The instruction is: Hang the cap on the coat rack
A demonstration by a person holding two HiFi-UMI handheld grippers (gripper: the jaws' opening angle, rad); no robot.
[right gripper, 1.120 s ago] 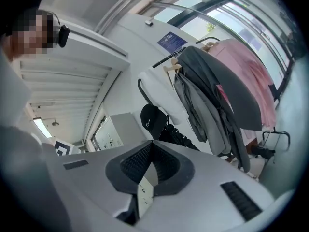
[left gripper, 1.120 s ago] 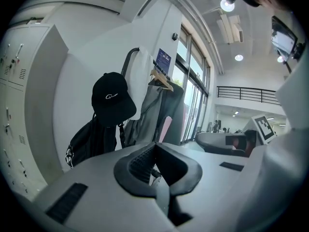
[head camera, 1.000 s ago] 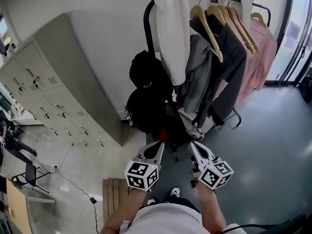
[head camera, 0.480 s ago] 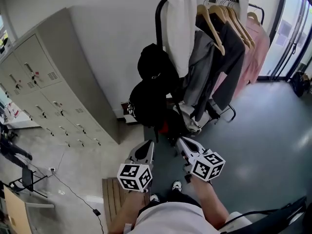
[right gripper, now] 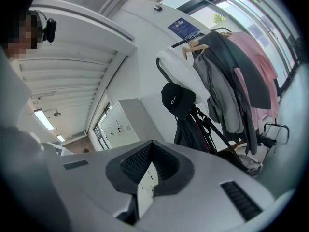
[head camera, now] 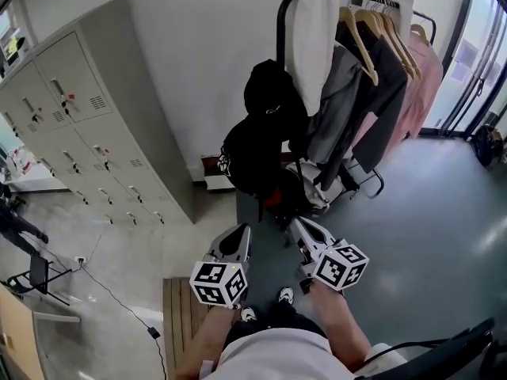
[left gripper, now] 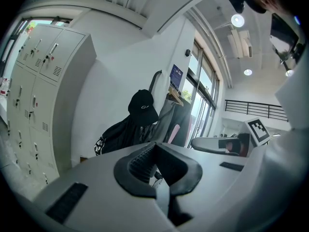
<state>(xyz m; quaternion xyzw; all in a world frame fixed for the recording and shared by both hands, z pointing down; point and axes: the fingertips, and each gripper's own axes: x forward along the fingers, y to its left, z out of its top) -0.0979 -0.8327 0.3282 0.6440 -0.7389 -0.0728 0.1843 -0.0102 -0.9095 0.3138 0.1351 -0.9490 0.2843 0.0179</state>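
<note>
A bank of grey lockers (head camera: pixel 71 109) is seen along the wall at the far left. The left gripper (head camera: pixel 235 240) is held low in front of the person, its jaws brought together with nothing between them.

Above it and to the right, well apart from both grippers, the cap (head camera: pixel 273 93) is found already hung at the left end of the coat rack (head camera: pixel 282 22). It sits against the upright post and just above a black bag (head camera: pixel 252 161). What it hangs from cannot be made out.

The cap is judged to be light, with a soft crown that would crumple under a pinch and a stiffer brim. The brim edge or the back band would be the best place to take hold. It is black, with a rounded crown, a small pale mark on the front and the brim turned downward.

The right gripper (head camera: pixel 306 233) is likewise closed and empty. Further right, a white garment (head camera: pixel 313 30) is draped over the rail beside clothes on wooden hangers.
</note>
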